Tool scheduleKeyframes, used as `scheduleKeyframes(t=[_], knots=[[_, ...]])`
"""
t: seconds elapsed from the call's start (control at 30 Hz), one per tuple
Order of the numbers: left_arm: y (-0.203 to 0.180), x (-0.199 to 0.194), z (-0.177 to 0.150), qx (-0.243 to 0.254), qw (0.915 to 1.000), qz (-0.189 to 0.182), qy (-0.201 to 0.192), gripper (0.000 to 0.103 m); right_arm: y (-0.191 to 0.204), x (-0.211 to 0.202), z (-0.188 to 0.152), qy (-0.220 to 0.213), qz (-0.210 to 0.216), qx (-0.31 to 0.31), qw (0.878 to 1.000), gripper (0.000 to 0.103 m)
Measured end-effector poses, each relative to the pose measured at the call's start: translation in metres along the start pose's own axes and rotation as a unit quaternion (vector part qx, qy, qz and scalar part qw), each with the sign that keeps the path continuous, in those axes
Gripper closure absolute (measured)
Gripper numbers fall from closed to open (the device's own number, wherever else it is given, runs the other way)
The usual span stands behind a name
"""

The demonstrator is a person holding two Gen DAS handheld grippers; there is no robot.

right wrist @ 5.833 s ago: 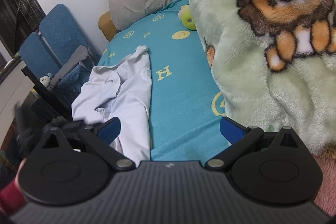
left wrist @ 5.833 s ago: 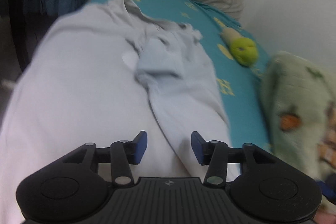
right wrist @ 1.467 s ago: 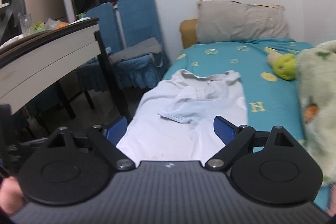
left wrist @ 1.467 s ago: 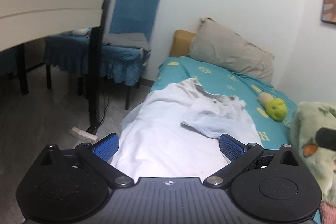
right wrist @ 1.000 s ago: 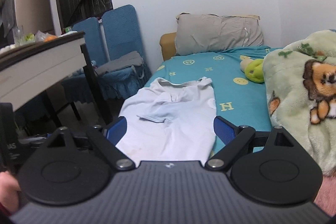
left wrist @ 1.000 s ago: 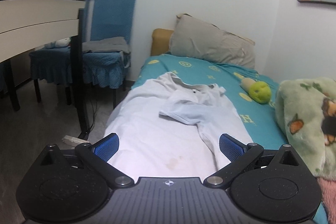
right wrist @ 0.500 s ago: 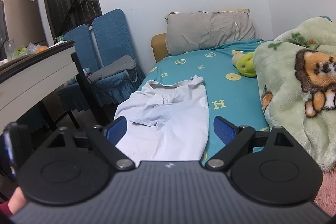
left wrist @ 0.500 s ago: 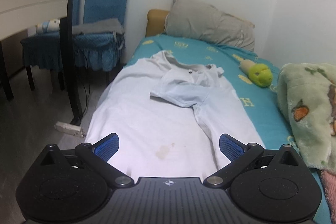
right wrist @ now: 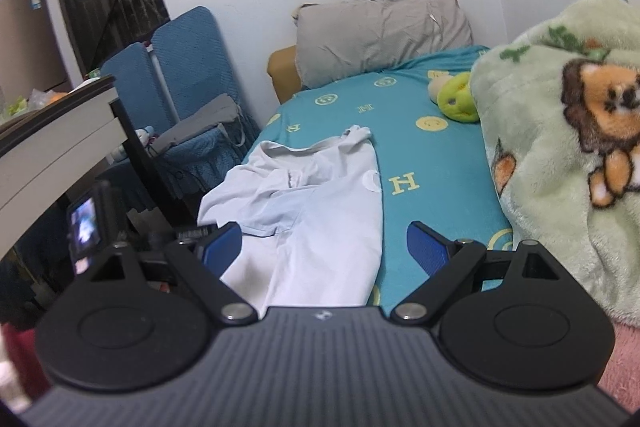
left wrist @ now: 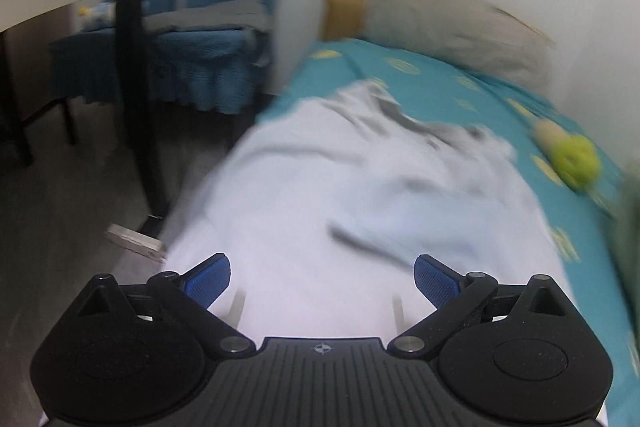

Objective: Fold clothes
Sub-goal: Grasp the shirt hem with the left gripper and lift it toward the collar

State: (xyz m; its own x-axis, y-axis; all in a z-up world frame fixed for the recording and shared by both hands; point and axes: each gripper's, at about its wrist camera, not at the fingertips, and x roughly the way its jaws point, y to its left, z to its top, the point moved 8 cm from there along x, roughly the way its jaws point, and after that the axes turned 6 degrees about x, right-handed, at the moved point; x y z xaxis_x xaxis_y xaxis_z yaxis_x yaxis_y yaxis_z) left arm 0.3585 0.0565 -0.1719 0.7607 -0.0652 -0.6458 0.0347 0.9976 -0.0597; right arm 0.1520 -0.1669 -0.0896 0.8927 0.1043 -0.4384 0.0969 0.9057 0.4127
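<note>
On teal bedsheet, yellow "H" beside white shirt.

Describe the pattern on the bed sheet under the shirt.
The bed sheet is teal with yellow smiley faces and H letters, clearest in the right wrist view.

The shirt is thin matt cloth, the blanket fluffy fleece, and the gripper bodies ribbed matt black plastic.

My left camera sits low and close over the shirt, facing up the bed toward the pillow; it is blurred. My right camera looks the same way from farther back, sharing shirt, bed and pillow.
</note>
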Motion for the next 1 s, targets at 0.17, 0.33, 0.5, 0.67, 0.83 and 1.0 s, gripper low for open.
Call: scheduleKeyframes(t=[0.17,0.33,0.5,0.67,0.83,1.0], knots=[[0.017,0.057,0.029,-0.077,0.9967,-0.026,0.001,0.008,-0.013,0.026,-0.003,0.021,-0.006,0.02,1.0,0.012],[0.013,0.1,0.044,-0.107,0.9908,-0.083,0.005,0.022,-0.026,0.052,-0.009,0.046,-0.014,0.04,0.998,0.012],[-0.016,0.117,0.06,-0.063,0.9885,-0.137,-0.005,0.029,-0.035,0.066,-0.016,0.062,-0.021,0.059,0.996,0.012],[-0.047,0.137,0.059,0.019,0.993,-0.115,0.019,0.047,-0.037,0.071,-0.024,0.073,-0.026,0.059,0.995,0.012],[-0.04,0.124,0.059,0.006,0.9931,-0.117,0.009,0.098,-0.036,0.071,-0.025,0.076,-0.028,0.057,0.995,0.012],[-0.01,0.102,0.058,-0.039,0.9959,-0.082,-0.006,0.099,-0.037,0.071,-0.024,0.075,-0.026,0.058,0.995,0.012]])
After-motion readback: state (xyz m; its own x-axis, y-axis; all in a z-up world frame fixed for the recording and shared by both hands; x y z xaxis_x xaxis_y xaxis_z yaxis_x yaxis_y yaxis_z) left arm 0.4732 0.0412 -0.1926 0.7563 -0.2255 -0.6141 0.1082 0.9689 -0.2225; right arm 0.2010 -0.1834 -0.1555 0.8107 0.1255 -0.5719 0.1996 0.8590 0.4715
